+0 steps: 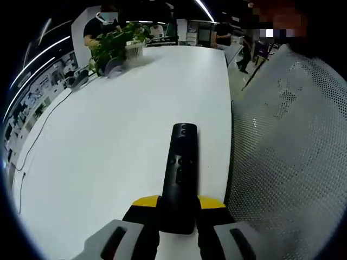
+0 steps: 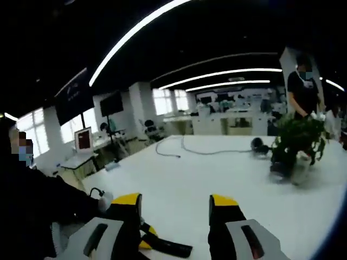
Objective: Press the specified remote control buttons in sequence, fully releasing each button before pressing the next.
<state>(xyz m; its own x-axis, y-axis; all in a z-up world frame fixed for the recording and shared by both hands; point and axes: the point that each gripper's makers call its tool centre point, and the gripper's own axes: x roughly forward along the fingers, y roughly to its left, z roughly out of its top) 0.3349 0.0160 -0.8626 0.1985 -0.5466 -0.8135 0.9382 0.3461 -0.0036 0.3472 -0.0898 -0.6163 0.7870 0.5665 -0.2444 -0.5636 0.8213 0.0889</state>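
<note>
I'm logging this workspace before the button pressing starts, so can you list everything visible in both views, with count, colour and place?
Remote control: one, black, held upright between the left gripper's jaws over the table.
Table: one, white, long, running away from the cameras.
Potted plant: one, green leaves, at the far end of the table.
Cable: one, dark, trailing across the far tabletop.
Headphones: one pair, dark, beside the plant.
Perforated panel: one, grey, right of the table in the left gripper view.
Monitor: one, dark frame, on a side desk.
People: several, dark clothes, standing around the table's far end.
Left gripper: yellow and grey, shut on the remote control.
Right gripper: yellow and grey, open, above the table.
</note>
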